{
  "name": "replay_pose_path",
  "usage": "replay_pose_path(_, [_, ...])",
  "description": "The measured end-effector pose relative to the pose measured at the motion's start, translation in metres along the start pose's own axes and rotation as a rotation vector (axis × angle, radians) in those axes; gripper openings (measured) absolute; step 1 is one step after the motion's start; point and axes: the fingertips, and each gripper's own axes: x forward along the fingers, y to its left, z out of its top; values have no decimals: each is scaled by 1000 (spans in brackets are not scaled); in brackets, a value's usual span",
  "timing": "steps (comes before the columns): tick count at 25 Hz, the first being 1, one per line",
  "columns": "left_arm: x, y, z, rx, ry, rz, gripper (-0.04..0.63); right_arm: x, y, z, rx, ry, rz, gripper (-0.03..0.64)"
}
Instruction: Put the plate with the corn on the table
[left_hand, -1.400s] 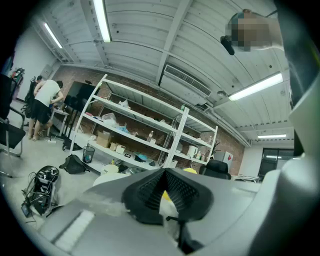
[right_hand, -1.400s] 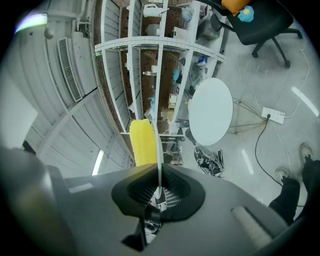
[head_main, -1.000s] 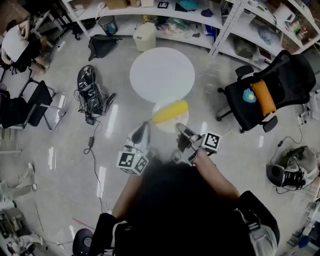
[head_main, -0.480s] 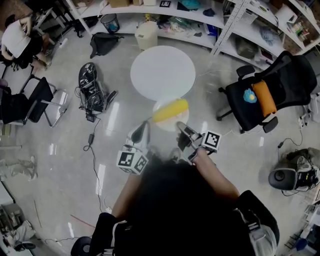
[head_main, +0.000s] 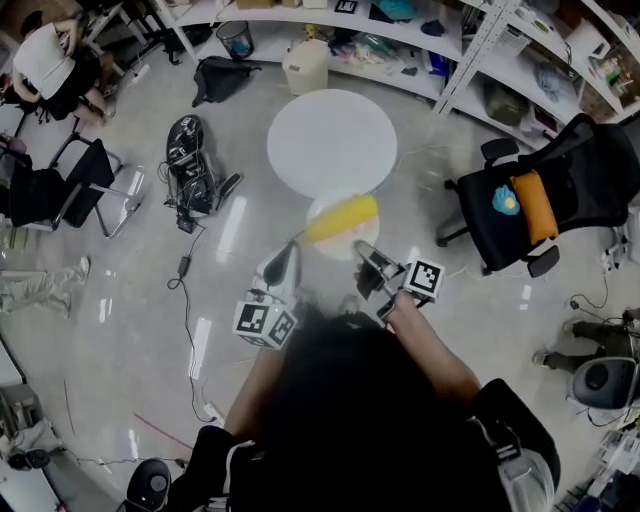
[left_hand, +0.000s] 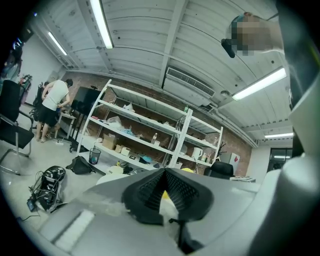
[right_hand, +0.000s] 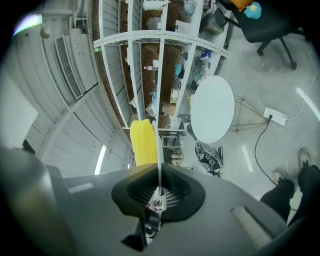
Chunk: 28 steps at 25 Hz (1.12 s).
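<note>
Yellow corn (head_main: 341, 219) sits on the white plate (head_main: 330, 250) we're holding up, left gripper (head_main: 291, 256) and right gripper (head_main: 362, 252) both pinching its rim, round table (head_main: 331, 141) just beyond at 12 o'clock.

Round table (head_main: 332, 143): top bare, open from the near side. Air between held plate (head_main: 335, 247) and table rim: open. Right: office chair (head_main: 540, 190), well apart. Left: black bag (head_main: 188, 165) and cable (head_main: 186, 262), low on the floor. Behind: white bin (head_main: 305, 68), shelving (head_main: 468, 55).
</note>
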Motion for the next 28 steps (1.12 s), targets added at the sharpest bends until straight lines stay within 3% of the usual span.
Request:
replay_pose_path(11, [9,12,-5,-18,-7,42,5,13,-2,13,-5,21,5,21])
replay_pose_path(28, [68,80,19,-22,20,-23,3,85,7,39,-3,-16,19,21])
